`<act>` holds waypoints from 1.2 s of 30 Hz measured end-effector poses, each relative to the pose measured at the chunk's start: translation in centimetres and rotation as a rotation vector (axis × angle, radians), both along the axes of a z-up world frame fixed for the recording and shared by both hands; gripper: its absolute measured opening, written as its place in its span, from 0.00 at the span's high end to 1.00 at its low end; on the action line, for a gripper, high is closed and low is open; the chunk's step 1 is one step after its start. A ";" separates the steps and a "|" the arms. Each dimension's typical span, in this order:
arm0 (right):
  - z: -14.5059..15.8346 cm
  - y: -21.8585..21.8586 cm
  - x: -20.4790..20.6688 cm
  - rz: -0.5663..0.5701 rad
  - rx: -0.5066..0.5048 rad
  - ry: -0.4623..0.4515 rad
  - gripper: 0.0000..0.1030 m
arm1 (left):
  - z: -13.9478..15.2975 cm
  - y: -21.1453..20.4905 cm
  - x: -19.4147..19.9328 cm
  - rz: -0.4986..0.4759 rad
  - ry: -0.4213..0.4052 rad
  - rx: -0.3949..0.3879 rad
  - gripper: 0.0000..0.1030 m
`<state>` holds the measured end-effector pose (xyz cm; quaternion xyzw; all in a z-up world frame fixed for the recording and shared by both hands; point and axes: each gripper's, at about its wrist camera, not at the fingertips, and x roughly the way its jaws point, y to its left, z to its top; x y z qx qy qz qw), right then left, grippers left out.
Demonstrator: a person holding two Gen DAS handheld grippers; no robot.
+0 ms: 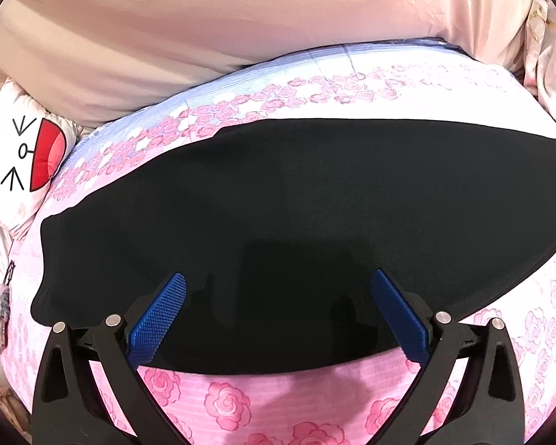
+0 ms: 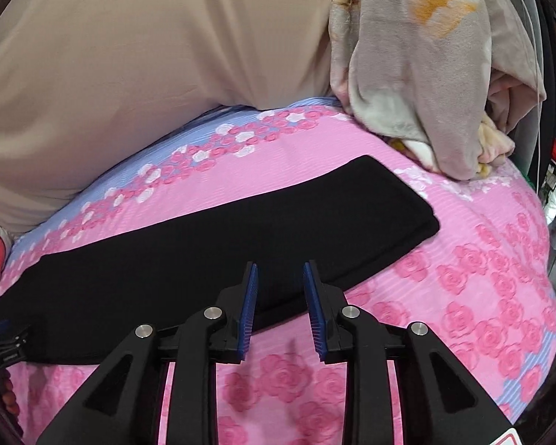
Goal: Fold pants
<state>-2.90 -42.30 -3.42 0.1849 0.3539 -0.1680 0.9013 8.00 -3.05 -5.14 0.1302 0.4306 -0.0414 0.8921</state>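
Black pants (image 1: 300,200) lie flat as one long folded strip across a pink rose-print bedsheet (image 1: 226,404). My left gripper (image 1: 278,274) stands wide open over the pants' near edge, its blue pads (image 1: 159,319) spread apart with only flat cloth below them. In the right wrist view the pants (image 2: 241,230) run from lower left to a squared end at upper right. My right gripper (image 2: 281,265) hovers at their near edge. Its pads (image 2: 249,307) stand a narrow gap apart and nothing is pinched between them. A bit of the left gripper (image 2: 3,337) shows at the far left edge.
A big beige cushion (image 1: 204,37) lines the back of the bed. A white pillow with a red cartoon mouth (image 1: 37,155) sits at the left. A grey fleece blanket (image 2: 426,74) is heaped at the back right. The bed's edge drops off at the right (image 2: 552,259).
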 end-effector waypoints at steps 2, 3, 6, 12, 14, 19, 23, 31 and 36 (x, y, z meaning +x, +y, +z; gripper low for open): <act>-0.2 0.7 0.3 0.010 0.008 0.007 0.75 | 0.2 0.5 -0.1 0.006 -0.002 -0.006 0.05; -0.2 0.9 0.4 0.011 0.006 0.008 0.75 | 0.2 0.7 -0.1 0.011 -0.001 -0.008 0.05; -0.5 0.8 0.1 -0.007 0.014 0.008 0.74 | 0.3 1.2 -0.1 0.020 -0.006 -0.012 0.05; -2.0 -4.8 -2.1 -0.164 0.057 0.045 0.63 | 0.4 2.6 0.3 0.062 -0.001 -0.020 0.05; -2.7 -7.5 -3.2 -0.221 0.087 0.054 0.59 | 0.5 2.9 0.4 0.069 -0.002 -0.023 0.05; -4.2 -12.1 -3.6 -0.280 0.172 0.053 0.48 | 0.5 2.8 0.5 0.074 -0.008 0.001 0.05; -5.5 -14.6 -2.1 -0.279 0.270 0.024 0.41 | 0.5 2.1 0.8 0.067 0.001 0.007 0.05; -5.9 -16.2 2.1 -0.262 0.279 -0.024 0.80 | 0.5 2.1 1.6 0.061 0.048 -0.049 0.05; -2.2 -12.0 3.9 -0.120 0.370 -0.144 0.80 | 1.2 4.7 1.6 0.101 0.018 -0.061 0.05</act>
